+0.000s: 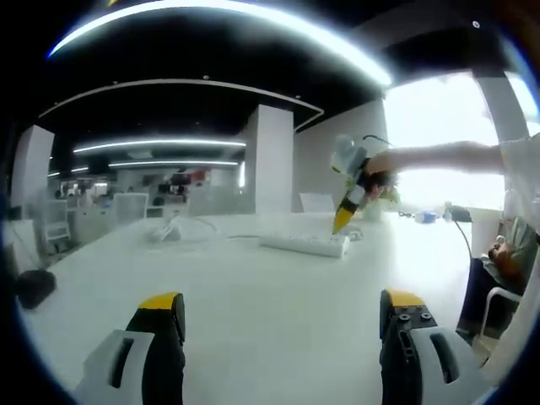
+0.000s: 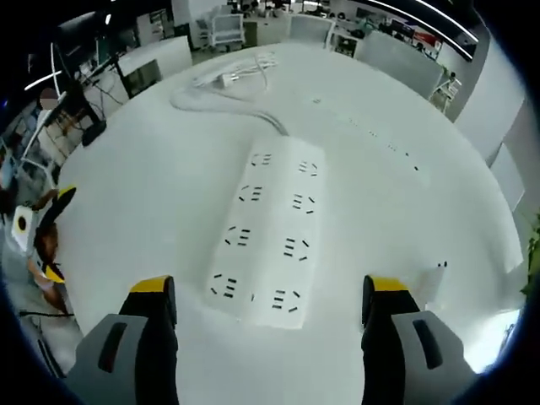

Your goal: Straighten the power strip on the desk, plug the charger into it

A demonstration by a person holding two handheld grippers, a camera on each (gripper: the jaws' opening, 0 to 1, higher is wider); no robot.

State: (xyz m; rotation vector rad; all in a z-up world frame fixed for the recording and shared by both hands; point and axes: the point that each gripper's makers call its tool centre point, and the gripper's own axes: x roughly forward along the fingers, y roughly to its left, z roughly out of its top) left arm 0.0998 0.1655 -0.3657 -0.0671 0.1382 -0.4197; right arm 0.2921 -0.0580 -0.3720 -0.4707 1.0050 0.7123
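I hold my right gripper (image 2: 268, 312) above the near end of the power strip (image 2: 268, 228), with its fingers spread wide and holding nothing, one on each side of the strip's short end. I think this is so that I can close on the body and turn it straight. The strip lies flat on the white table (image 2: 135, 211), its two rows of sockets facing up, and its cable (image 2: 228, 94) runs away from the far end towards a loose bundle further on the table. A small white object (image 2: 432, 283), maybe the charger, stands just beside my right finger, but it is too small for me to tell. My left gripper (image 1: 283, 325) waits low over the near part of the table (image 1: 253, 287), well apart from the strip, fingers also wide and empty; I judge it is kept back so as not to block the right hand. From the left gripper view I see the power strip (image 1: 304, 245) further across, with the right gripper (image 1: 350, 207) pointing down at it, held by a hand (image 1: 384, 160). The strip does not look straightened yet, and nothing is plugged in.
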